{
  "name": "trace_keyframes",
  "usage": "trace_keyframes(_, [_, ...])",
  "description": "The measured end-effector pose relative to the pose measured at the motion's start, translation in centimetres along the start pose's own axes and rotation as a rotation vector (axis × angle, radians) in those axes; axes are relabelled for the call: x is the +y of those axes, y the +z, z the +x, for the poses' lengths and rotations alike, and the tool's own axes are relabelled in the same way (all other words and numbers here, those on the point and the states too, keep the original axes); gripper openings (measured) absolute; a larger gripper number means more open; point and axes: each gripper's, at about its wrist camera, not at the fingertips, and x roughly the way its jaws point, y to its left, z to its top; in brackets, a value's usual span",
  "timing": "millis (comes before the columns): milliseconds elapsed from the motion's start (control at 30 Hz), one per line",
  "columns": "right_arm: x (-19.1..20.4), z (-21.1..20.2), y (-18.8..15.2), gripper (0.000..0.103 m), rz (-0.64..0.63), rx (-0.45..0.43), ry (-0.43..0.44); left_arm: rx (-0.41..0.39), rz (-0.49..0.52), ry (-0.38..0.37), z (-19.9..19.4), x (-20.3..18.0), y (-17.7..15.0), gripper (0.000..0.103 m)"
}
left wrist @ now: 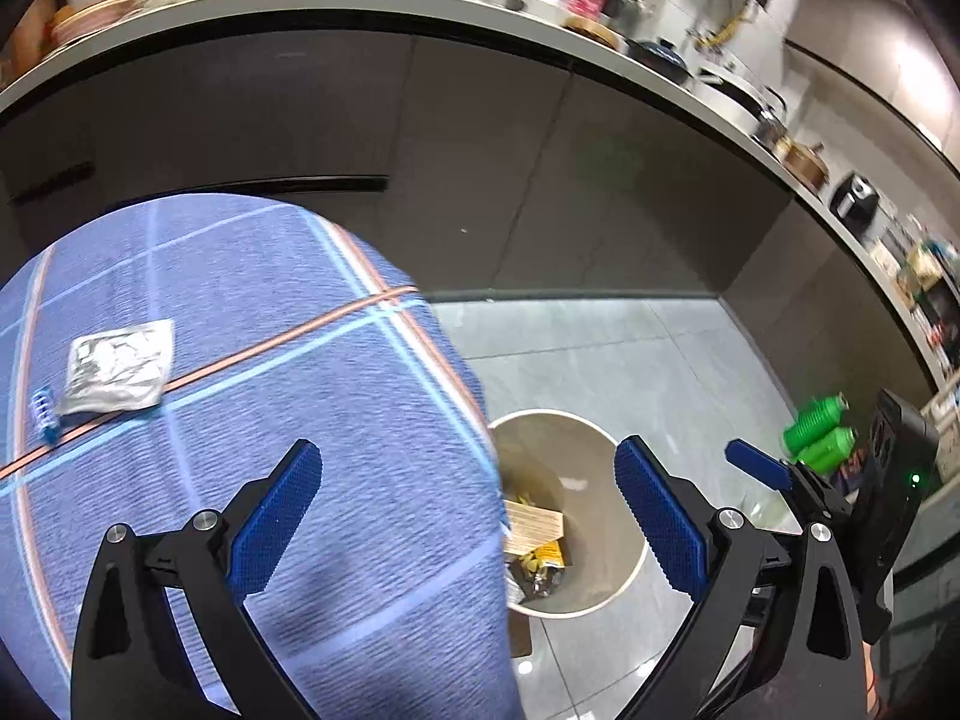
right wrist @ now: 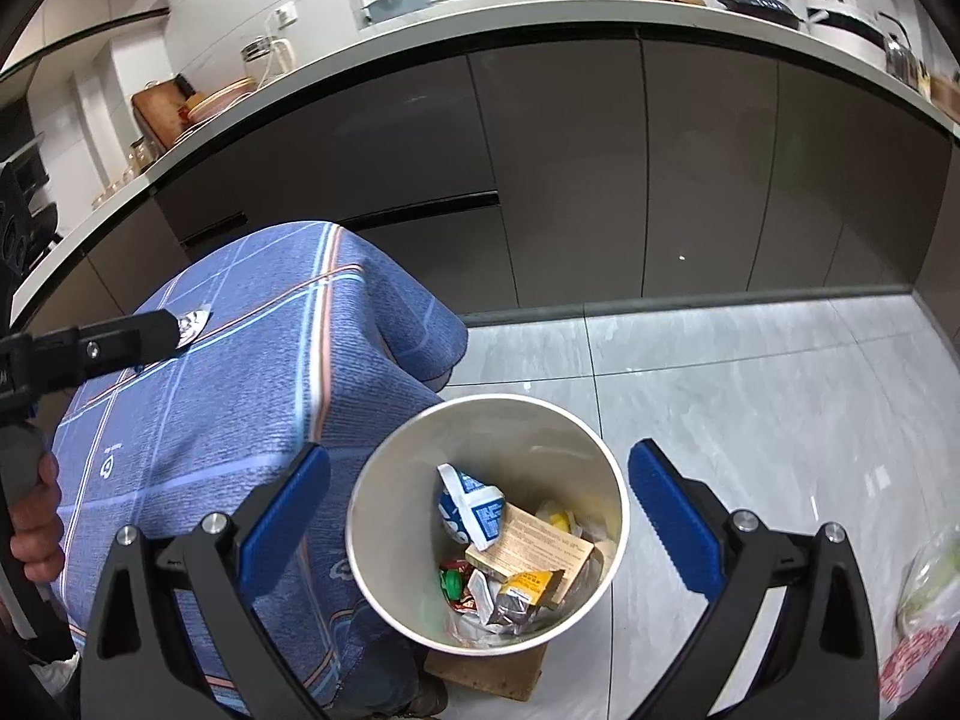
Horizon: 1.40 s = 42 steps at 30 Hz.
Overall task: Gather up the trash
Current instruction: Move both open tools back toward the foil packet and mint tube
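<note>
— Where's the trash now?

— Most of it sits in the round bin (right wrist: pixel 489 522) on the floor, just beside the corner of the cloth-covered surface (right wrist: pixel 240 372). I count one blue-and-white wrapper (right wrist: pixel 471 510) standing up against the bin wall, one tan leaflet (right wrist: pixel 531 549) lying flat across the middle, a green-and-red scrap (right wrist: pixel 453 585), and a few crumpled foil and yellow packets I can't separate.

— Anything left on the surface?

— One silver foil packet (left wrist: pixel 117 366), lying flat, its long side running across the cloth toward the bin side. Just beside it is one small blue ridged piece (left wrist: pixel 45 414), its long axis pointing away from us; I can't tell what it is.

— And the claws?

— Both released, jaws spread wide, nothing between them. The right claw (right wrist: pixel 480 516) hangs over the bin mouth, tilted downward. The left claw (left wrist: pixel 468 516) hangs above the surface's edge, partly over the bin.
</note>
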Motion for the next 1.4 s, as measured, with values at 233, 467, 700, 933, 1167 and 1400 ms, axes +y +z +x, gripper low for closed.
trace_keyframes(233, [2.9, -0.6, 1.1, 0.1, -0.049, -0.022, 0.046, -0.017, -0.051, 0.13, -3.4, 3.9, -1.0, 0.094])
trace_keyframes(467, [7.6, -0.6, 2.4, 0.1, -0.156, -0.024, 0.176, -0.043, -0.135, 0.235, -6.6, 9.1, -2.4, 0.094])
trace_keyframes(700, [13.7, 0.4, 3.9, 0.1, -0.293, -0.026, 0.279, -0.034, -0.229, 0.304, -8.0, 13.8, -3.3, 0.095])
trace_keyframes(933, [18.7, 2.6, 5.1, 0.1, -0.445, 0.0, 0.259, -0.027, -0.276, 0.337, -8.3, 17.1, -3.4, 0.094])
trace_keyframes(1167, [21.5, 6.4, 6.3, 0.1, -0.558, 0.059, 0.335, -0.011, -0.3, 0.349, -7.7, 19.6, -3.2, 0.094])
trace_keyframes(1400, [25.2, 10.6, 8.0, 0.1, -0.728, 0.132, 0.432, -0.016, -0.359, 0.287, -7.0, 22.3, -2.5, 0.092])
